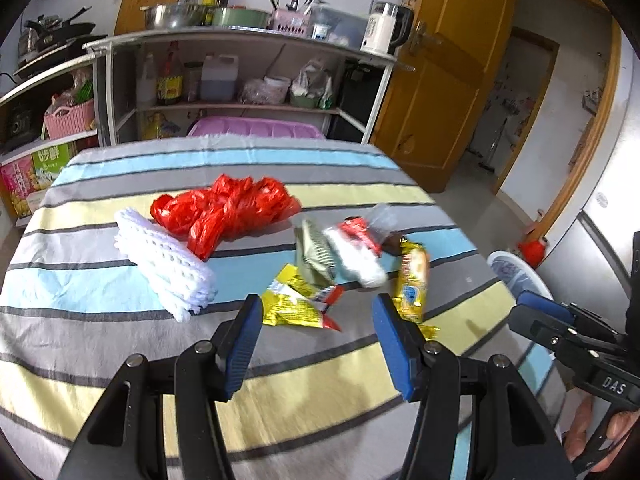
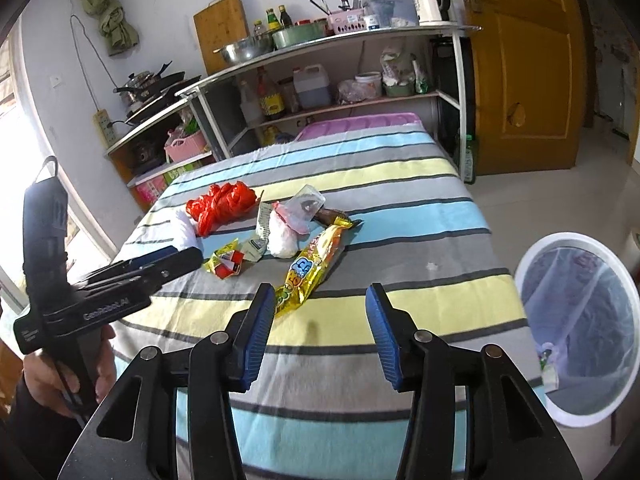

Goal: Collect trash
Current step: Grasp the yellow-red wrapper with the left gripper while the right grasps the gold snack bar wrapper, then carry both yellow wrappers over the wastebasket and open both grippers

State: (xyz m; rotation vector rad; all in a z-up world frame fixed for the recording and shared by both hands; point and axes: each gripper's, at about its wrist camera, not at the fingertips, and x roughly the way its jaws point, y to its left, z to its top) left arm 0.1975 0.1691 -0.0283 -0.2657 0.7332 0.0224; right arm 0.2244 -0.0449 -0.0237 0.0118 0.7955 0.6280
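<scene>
Trash lies mid-table on a striped cloth (image 1: 100, 288): a red plastic bag (image 1: 224, 208), white foam netting (image 1: 168, 268), a crumpled yellow wrapper (image 1: 292, 304), a greenish packet (image 1: 314, 254), a white wad (image 1: 356, 258) and a long yellow snack wrapper (image 1: 412, 280) (image 2: 316, 264). My left gripper (image 1: 318, 312) hovers open just short of the crumpled yellow wrapper, nothing between its jaws. My right gripper (image 2: 320, 300) is open and empty, with the long snack wrapper's near end just beyond its left fingertip. Each gripper shows at the edge of the other's view.
A white bin (image 2: 576, 324) with a clear liner stands on the floor by the table's right edge. Behind the table are metal shelves (image 1: 248, 76) with bottles, bowls and a kettle, a purple lid (image 1: 256, 128), and a wooden door (image 1: 440, 80).
</scene>
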